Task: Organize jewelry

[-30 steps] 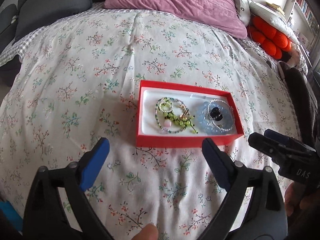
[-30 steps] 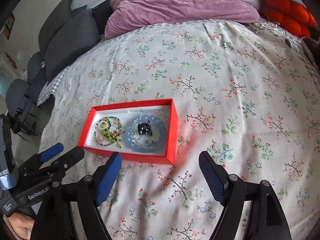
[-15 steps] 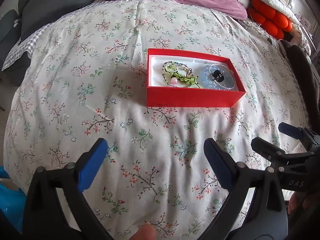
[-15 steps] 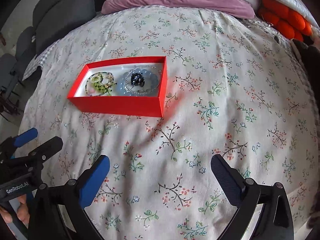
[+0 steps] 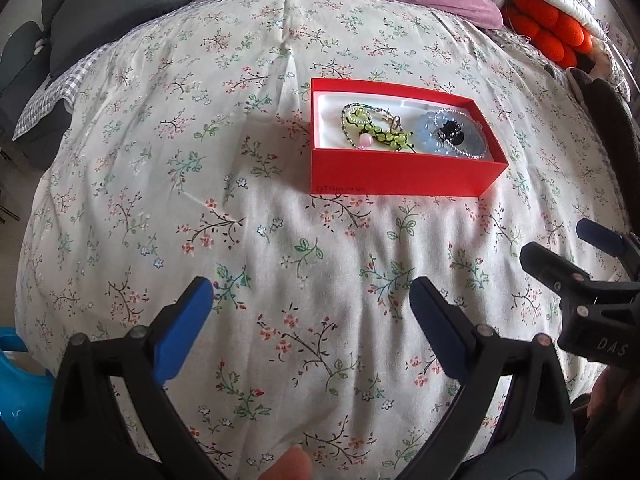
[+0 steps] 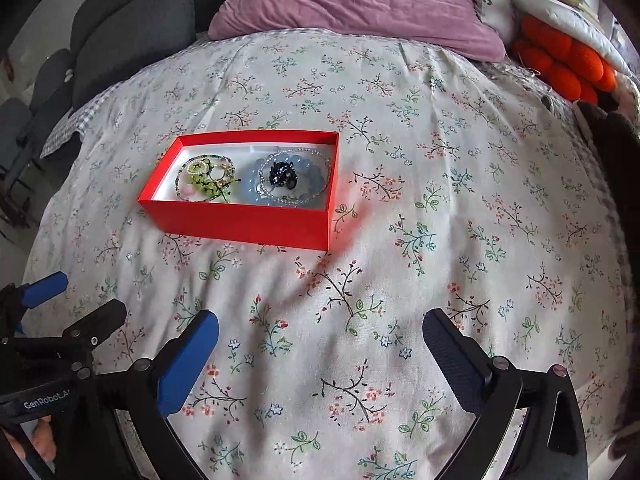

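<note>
Right under me, my left gripper point(image 5: 310, 312) hangs with its blue pads spread wide and nothing between them, only the flowered bedspread point(image 5: 280, 240) below; a fingertip point(image 5: 286, 466) of mine shows at the bottom edge of that view. My right gripper point(image 6: 320, 344) is spread just as wide, also empty, tilted down over the same cloth. Each claw appears at the side of the other's view, so they sit side by side near the bed's front edge. The bedspread is pale, printed with small twigs, pink blossoms and green leaves, and it lies in soft wrinkles. Further out, well apart from both claws, the red box point(image 6: 244, 220) rests open on the cover, white inside. In its left half lies a tangle of green bead jewelry point(image 5: 370, 130) with a pink bead; in its right half a pale blue bead bracelet point(image 6: 294, 196) circles a small black piece point(image 6: 283, 174). Beyond the box the cover runs up to a mauve pillow point(image 6: 352, 4). Dark grey cushions point(image 6: 132, 32) are stacked at the far left, an orange knobbly cushion point(image 6: 560, 60) at the far right, and something bright blue point(image 5: 20, 392) pokes in at the lower left of the left view.
</note>
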